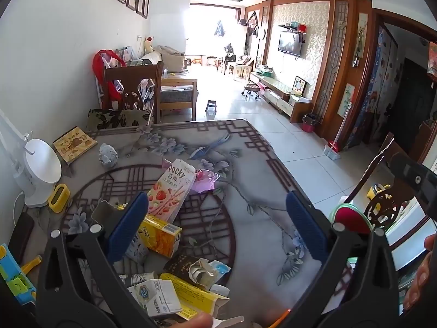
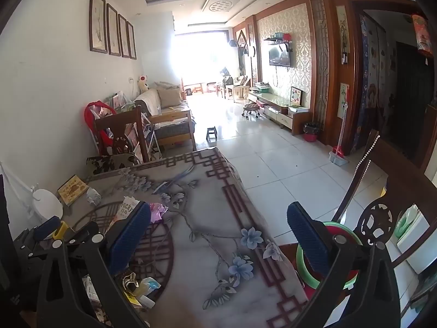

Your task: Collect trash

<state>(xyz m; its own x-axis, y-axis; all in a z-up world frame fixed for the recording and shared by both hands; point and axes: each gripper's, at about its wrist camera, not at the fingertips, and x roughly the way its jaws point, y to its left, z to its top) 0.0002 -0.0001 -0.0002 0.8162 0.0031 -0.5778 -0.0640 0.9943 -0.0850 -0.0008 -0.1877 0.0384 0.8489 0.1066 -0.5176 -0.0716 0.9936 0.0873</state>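
Observation:
Trash lies scattered on the patterned table [image 1: 245, 147]. There is a pink Pocky box [image 1: 172, 188], a yellow carton [image 1: 159, 236], a crumpled paper ball [image 1: 108, 155], a purple wrapper [image 1: 204, 180], a white milk carton [image 1: 155, 296] and a flat yellow box [image 1: 191, 291]. My left gripper [image 1: 217, 225] hangs open above the near pile, its left pad over the yellow carton, touching nothing. My right gripper [image 2: 218, 235] is open and empty over the table's right edge. A round green-rimmed container [image 2: 344, 278] with a red inside sits lower right.
A white desk lamp [image 1: 41, 169], a yellow holder [image 1: 58, 198], a book [image 1: 74, 143] and a dark phone [image 1: 21, 235] line the table's left side. Wooden chairs stand at the far end [image 1: 131, 90] and the right [image 2: 382, 218]. A red bin [image 2: 310, 132] stands on the floor.

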